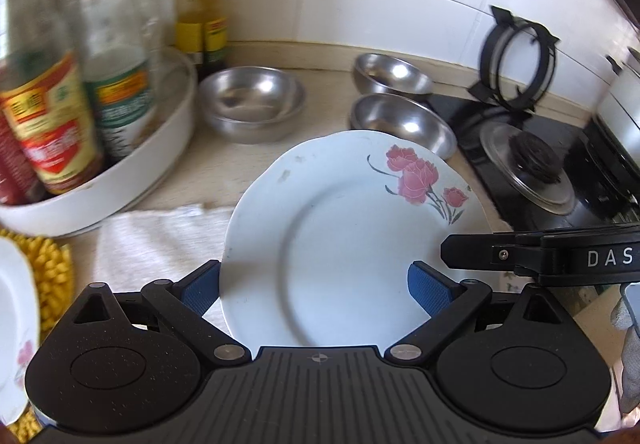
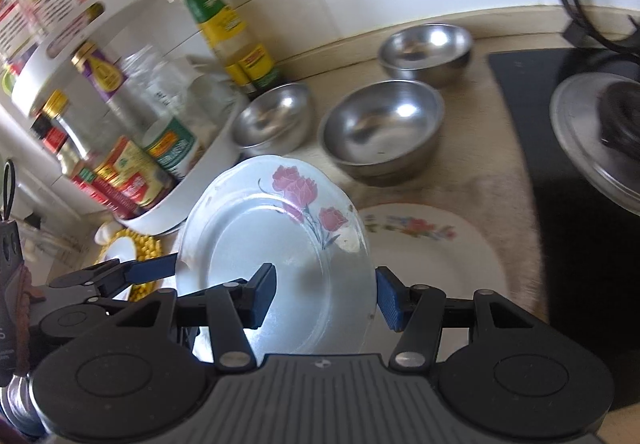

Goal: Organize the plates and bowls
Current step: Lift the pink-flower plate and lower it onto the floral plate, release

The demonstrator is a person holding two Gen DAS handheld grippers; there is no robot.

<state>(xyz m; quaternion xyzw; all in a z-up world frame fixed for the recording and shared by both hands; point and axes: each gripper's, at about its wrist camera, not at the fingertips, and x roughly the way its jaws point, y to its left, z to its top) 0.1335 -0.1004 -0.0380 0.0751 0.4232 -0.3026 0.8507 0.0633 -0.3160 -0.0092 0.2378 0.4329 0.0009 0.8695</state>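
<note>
A white plate with pink flowers (image 1: pixel 344 240) is held above the counter between both grippers; it also shows in the right wrist view (image 2: pixel 276 256). My left gripper (image 1: pixel 316 288) has its blue pads on either side of the plate's rim and looks open around it. My right gripper (image 2: pixel 326 300) is shut on the plate's right rim. Three steel bowls (image 1: pixel 252 100) (image 1: pixel 402 122) (image 1: pixel 392 74) stand on the counter behind. A second floral plate (image 2: pixel 432 244) lies flat under the held one.
A white rack of sauce bottles (image 1: pixel 104 172) stands at the left. A black stove with a pot lid (image 1: pixel 528 172) is at the right. A white cloth (image 1: pixel 156 244), a yellow mat (image 1: pixel 48 272) and another plate (image 1: pixel 12 324) lie at the left.
</note>
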